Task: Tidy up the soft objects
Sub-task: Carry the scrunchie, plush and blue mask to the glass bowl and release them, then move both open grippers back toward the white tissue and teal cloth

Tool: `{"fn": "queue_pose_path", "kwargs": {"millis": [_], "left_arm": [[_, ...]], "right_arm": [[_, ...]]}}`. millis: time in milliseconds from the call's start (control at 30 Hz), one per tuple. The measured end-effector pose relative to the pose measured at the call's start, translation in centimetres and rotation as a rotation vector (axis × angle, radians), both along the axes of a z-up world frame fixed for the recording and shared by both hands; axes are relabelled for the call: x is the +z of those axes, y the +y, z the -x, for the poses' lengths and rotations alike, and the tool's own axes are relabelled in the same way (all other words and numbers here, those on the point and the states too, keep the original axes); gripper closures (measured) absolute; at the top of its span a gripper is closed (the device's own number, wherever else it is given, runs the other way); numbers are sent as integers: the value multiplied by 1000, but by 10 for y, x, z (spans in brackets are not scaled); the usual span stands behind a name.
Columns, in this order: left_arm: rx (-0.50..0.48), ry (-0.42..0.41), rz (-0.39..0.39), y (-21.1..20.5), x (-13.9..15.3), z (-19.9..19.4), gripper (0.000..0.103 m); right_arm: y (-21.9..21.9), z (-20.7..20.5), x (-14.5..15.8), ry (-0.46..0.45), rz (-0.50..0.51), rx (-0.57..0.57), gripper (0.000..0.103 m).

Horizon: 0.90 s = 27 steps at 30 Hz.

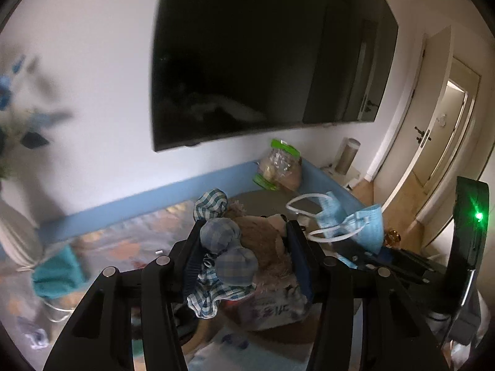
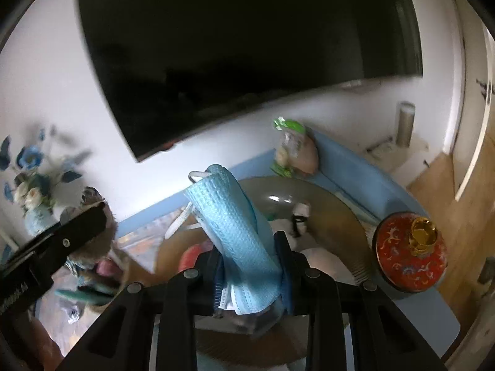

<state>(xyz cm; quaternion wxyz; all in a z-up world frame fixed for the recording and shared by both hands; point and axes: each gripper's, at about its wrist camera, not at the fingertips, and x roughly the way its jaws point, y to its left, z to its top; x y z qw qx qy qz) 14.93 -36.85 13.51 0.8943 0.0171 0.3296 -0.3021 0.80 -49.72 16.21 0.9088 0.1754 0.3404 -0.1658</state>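
Here, held aloft in the left gripper (image 1: pixel 244 247): a brown plush toy (image 1: pixel 263 241) with blue checked fabric bows, fingers (image 1: pixel 191 253) clamped on its sides, raised above the patterned desk (image 1: pixel 130 238). Just to its right, a folded light-blue face mask (image 2: pixel 232 232) standing upright, pinched between the fingers (image 2: pixel 283 259) of the right gripper (image 2: pixel 247 262), white ear loops dangling to the left. Below and beyond, a round grey tray (image 2: pixel 334 216) with small items on it. At the far edge, a low blue border (image 1: pixel 148 198) against the white wall, a green-capped clear bag (image 1: pixel 280 170) leaning in the corner. On the right edge, a red patterned lid with a gold knob (image 2: pixel 411 250), close beside the tray. Left of the plush, open desk surface out to a teal cloth (image 1: pixel 57 275) and a flower vase (image 2: pixel 35 198). Above, a dark wall-mounted screen (image 1: pixel 263 55).
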Motion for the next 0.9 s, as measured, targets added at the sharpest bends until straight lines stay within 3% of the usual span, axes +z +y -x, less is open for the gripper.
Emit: {"fn": "queue_pose_path", "kwargs": {"millis": [67, 100, 133, 167, 200, 267, 433, 500, 567, 700, 900], "left_arm": [[2, 8, -14, -14, -7, -8, 49], [4, 4, -23, -20, -10, -9, 42], [7, -5, -39, -25, -12, -10, 35], [16, -20, -62, -30, -13, -9, 23], [31, -47, -80, -32, -14, -5, 19], [28, -81, -84, -33, -13, 2, 19], [-24, -61, -91, -22, -9, 19, 19], [-18, -70, -64, -11, -4, 31, 19], [-23, -64, -33, 2, 0, 46, 19], [-14, -94, -53, 31, 4, 77, 19], [76, -114, -85, 106, -6, 116, 18]], "right_arm": [[-10, -11, -10, 23, -32, -7, 73], [-14, -14, -12, 27, -47, -12, 66], [-19, -19, -15, 30, -69, -20, 58], [-25, -21, -17, 25, -95, -32, 38], [-31, -21, -18, 6, -114, -52, 32], [-37, -18, -20, -11, -131, -71, 32], [-32, 4, -21, -12, -136, -82, 31], [-28, 18, -24, -28, -154, -97, 20], [-19, 31, -29, -50, -196, -98, 18], [12, 49, -33, -52, -232, -57, 18], [84, 75, -26, -84, -148, 22, 18]]}}
